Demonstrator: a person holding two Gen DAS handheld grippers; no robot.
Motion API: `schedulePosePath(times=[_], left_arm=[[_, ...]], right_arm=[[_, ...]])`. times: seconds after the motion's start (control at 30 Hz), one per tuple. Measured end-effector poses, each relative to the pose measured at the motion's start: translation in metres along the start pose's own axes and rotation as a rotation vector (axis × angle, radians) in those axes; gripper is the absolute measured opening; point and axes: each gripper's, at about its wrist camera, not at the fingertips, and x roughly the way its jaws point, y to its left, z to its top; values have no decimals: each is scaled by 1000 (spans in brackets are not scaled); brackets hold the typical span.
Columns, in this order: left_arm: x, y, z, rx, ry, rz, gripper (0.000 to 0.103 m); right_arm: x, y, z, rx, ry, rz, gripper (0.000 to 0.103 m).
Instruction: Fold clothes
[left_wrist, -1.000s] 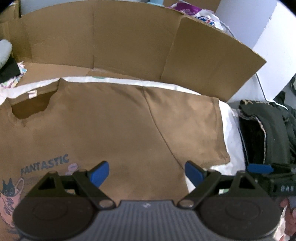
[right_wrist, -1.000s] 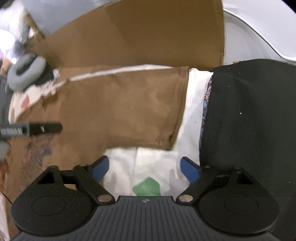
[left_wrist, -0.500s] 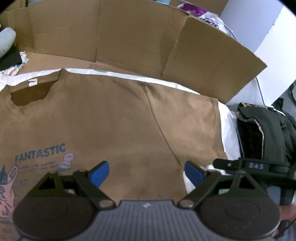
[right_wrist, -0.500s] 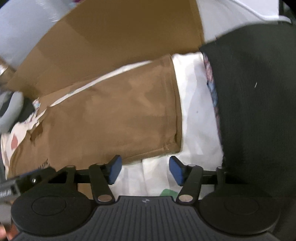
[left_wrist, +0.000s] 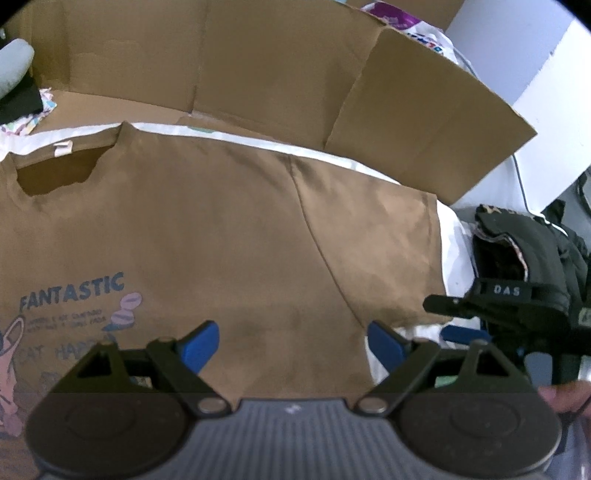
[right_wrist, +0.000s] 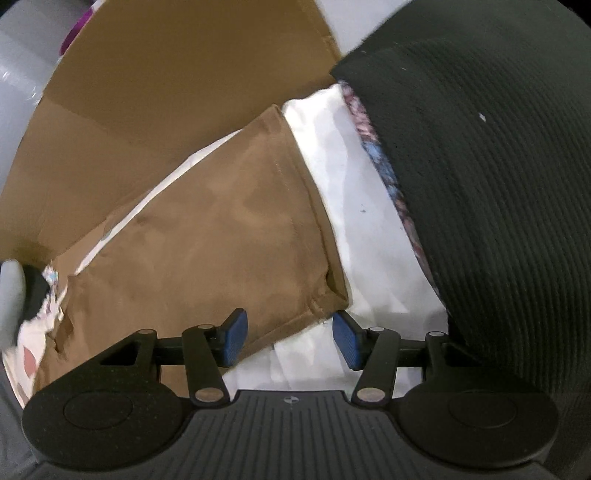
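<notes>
My right gripper (right_wrist: 290, 339) had just been narrowing its fingers (right_wrist: 232, 341), half-spread and clamping nothing, straddling the sleeve hem corner (right_wrist: 325, 295). Left gripper (left_wrist: 291, 345) was spread wide, empty, over the brown T-shirt (left_wrist: 207, 236), flat on a white sheet (right_wrist: 369, 229). Looked light, limp and non-slippery; I'd pinch the hem corner. Left view alone showed collar and print; right view alone showed the hem stitching.

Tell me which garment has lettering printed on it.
The brown T-shirt, spread flat with "FANTASTIC" in blue on its chest. The black ribbed garment beside it shows no print.
</notes>
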Motion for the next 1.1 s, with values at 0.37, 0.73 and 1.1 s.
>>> schedulePosePath(times=[0.37,0.73,1.1], left_arm=[[0,0,0,-22,4,-33,89],[14,-8,-8,60,29,-66,37],[27,-31,-6,181,19,-112,30]], right_arm=[[11,-8,2,115,-43,-44,40],[12,-6,5,89,-84,-17,5],[-12,15,13,-26,-180,162,5]])
